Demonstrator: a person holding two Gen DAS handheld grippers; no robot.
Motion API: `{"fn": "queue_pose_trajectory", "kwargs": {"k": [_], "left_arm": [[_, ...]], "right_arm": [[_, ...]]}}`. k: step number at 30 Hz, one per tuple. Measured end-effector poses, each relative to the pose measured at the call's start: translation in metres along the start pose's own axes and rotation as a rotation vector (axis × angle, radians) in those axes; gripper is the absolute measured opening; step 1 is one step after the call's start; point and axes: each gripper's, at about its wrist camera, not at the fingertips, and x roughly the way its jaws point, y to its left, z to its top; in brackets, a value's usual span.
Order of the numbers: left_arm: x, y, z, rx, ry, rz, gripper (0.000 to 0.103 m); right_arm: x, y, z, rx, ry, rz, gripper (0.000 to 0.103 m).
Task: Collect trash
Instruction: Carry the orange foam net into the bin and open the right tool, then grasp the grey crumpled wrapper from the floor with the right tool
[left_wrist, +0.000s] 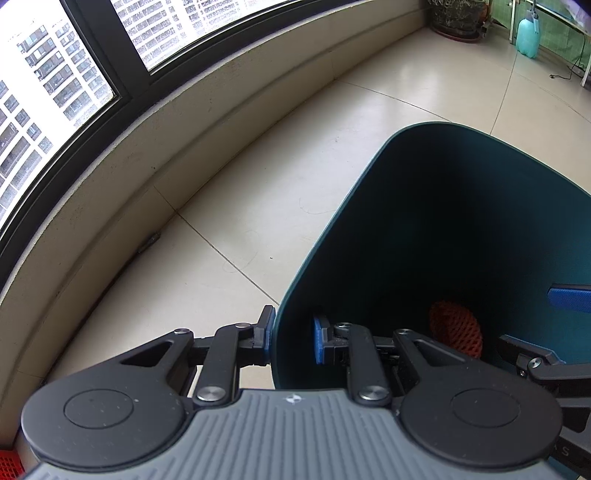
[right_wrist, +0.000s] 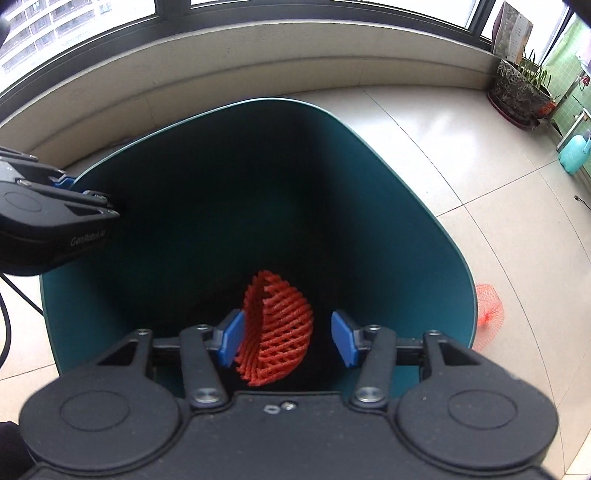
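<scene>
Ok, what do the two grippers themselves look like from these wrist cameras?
Both are black linkage grippers with round pivot housings, silver screws and blue pads on the fingers. The left gripper has a ribbed grey body and white lettering on its side; the right gripper has a black body.

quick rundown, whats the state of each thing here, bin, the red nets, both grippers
teal bin: upright on the floor, open top, rim clamped by the left gripper
left gripper: shut on the bin's wall
right gripper: open over the bin
red foam net: between the right gripper's pads, touching the left one, clear of the right one
red mesh bag: on the floor beside the bin, not collected
</scene>
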Motion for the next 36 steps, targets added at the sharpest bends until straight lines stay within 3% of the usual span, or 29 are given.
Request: {"fn": "queue_pose_trajectory", "kwargs": {"k": [8,11,16,21,24,30,36], "left_arm": [[0.000,0.002,0.000,-0.001,0.001,-0.003,0.020],[0.000,0.002,0.000,-0.002,0.003,-0.002,0.020],[0.000,0.001,-0.001,0.000,0.001,0.006,0.020],[0.001,0.000,-0.001,0.000,0.000,0.013,0.020],[0.001,-0.001,-0.001,-0.004,0.003,0.017,0.020],[0.002,-0.006,-0.002,0.010,0.003,0.046,0.020],[0.002,-0.008,-0.003,0.020,-0.003,0.063,0.021]], "right_arm": [[-0.060,-0.035,-0.027,0.079,-0.116,0.099,0.058],[-0.079,-0.056,-0.050,0.118,-0.139,0.087,0.060],[-0.080,-0.083,-0.094,0.165,-0.106,0.014,0.061],[-0.041,-0.102,-0.141,0.181,-0.024,0.027,0.062],[0.006,-0.104,-0.175,0.154,0.094,0.039,0.063],[0.071,-0.066,-0.237,0.081,0.238,0.087,0.063],[0.109,-0.065,-0.249,0.140,0.268,0.088,0.062]]}}
